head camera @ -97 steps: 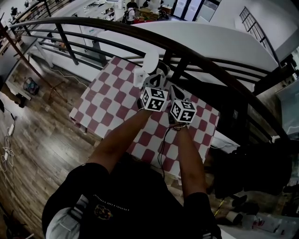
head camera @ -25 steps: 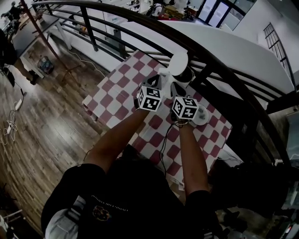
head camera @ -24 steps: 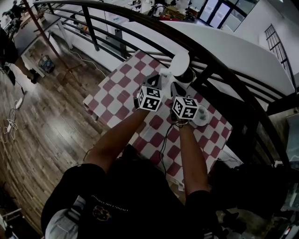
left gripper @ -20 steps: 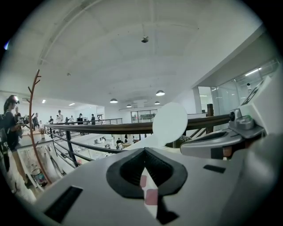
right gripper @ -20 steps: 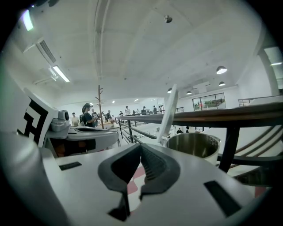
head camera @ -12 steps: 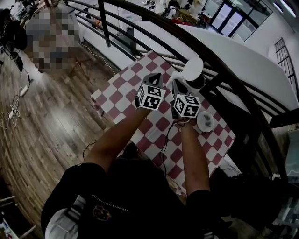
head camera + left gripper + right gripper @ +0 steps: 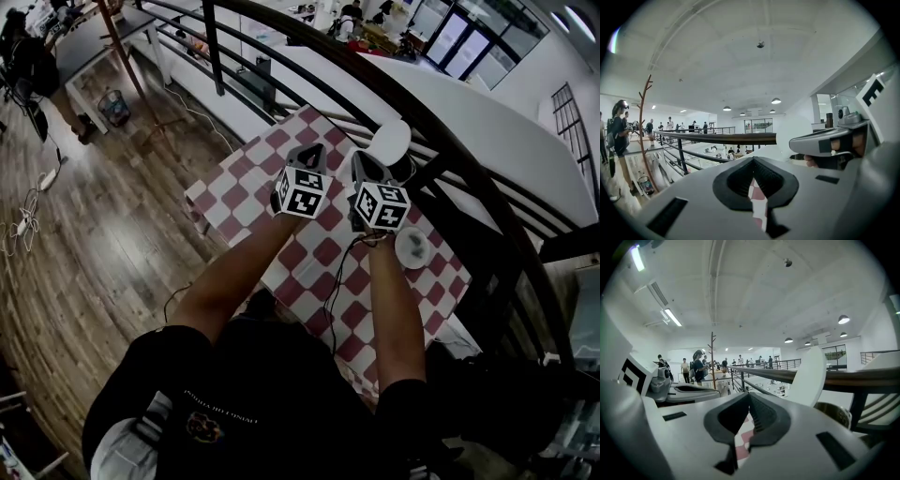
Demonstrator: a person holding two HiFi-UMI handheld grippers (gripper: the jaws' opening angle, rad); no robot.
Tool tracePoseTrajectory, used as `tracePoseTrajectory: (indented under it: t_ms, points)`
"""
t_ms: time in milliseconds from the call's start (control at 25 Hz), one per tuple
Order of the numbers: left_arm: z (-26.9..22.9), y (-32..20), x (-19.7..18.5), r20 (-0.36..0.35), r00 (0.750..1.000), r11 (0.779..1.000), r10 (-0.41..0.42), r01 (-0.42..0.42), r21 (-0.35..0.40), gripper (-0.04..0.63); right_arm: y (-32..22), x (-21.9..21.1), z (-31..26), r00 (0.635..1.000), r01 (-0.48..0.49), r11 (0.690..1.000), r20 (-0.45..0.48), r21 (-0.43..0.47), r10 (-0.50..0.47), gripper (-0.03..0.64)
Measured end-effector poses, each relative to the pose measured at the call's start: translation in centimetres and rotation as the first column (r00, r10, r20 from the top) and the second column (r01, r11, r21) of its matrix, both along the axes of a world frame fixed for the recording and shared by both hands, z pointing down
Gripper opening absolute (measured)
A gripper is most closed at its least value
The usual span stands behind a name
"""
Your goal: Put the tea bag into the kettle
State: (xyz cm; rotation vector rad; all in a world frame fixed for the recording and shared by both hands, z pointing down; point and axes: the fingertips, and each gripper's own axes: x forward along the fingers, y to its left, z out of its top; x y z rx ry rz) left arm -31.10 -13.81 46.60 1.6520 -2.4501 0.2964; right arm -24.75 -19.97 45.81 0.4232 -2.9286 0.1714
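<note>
Head view: my left gripper [image 7: 309, 150] and right gripper [image 7: 362, 157], both closed empty, near the kettle [image 7: 406, 169], lid [image 7: 389, 142] up, presumably for an unseen tea bag.

Two grippers, left gripper [image 7: 312, 148], right gripper [image 7: 362, 157], one kettle [image 7: 391, 143], one checkered table [image 7: 241, 181], one white disc [image 7: 412, 247]

The kettle [image 7: 407, 167] stands at the counter's [image 7: 234, 192] far edge. Its lid [image 7: 389, 142] is raised upright, and the open mouth shows to the lid's right in the right gripper view. The rail [image 7: 722, 137] crosses close behind and above. The left gripper [image 7: 309, 150] and right gripper [image 7: 364, 161] hang close side by side. A dish [image 7: 412, 247] sits right of the right arm, and a cable [image 7: 330, 281] runs beneath the arms. Open cloth lies to the left.
</note>
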Motion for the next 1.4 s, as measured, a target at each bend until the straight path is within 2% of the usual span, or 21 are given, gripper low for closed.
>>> tracePoseTrajectory:
  t_ms: [400, 560, 840, 1080, 1280, 1400]
  points:
    - [-1.1, -2.7, 2.1, 0.007, 0.998, 0.998, 0.06, -0.06, 0.01, 0.005, -3.9, 2.1, -5.1, 0.996, -0.066, 0.996, 0.066, 0.064, 0.061, 0.014]
    - [-1.5, -3.9, 3.1, 0.011, 0.996, 0.996, 0.089, -0.089, 0.016, 0.005, -5.3, 3.2, -5.8, 0.992, -0.106, 0.993, 0.079, 0.06, 0.101, 0.014]
    - [-1.7, -5.8, 4.5, 0.01, 0.991, 0.991, 0.136, -0.136, 0.011, 0.005, -7.9, 5.7, -3.8, 0.977, -0.207, 0.978, 0.047, 0.027, 0.206, 0.014]
    - [-1.0, -6.9, 5.8, -0.018, 0.984, 0.984, 0.179, -0.178, 0.003, 0.005, -9.1, 7.3, -2.2, 0.961, -0.276, 0.961, 0.014, 0.025, 0.276, 0.014]
    - [-0.4, -7.4, 6.4, -0.034, 0.979, 0.979, 0.203, -0.203, -0.006, 0.005, -10.3, 9.1, 1.5, 0.939, -0.342, 0.938, -0.064, -0.054, 0.338, 0.014]
    - [0.0, -7.6, 6.5, -0.04, 0.977, 0.977, 0.211, -0.212, -0.015, 0.005, -10.6, 9.8, 3.0, 0.935, -0.352, 0.934, -0.07, -0.065, 0.348, 0.014]
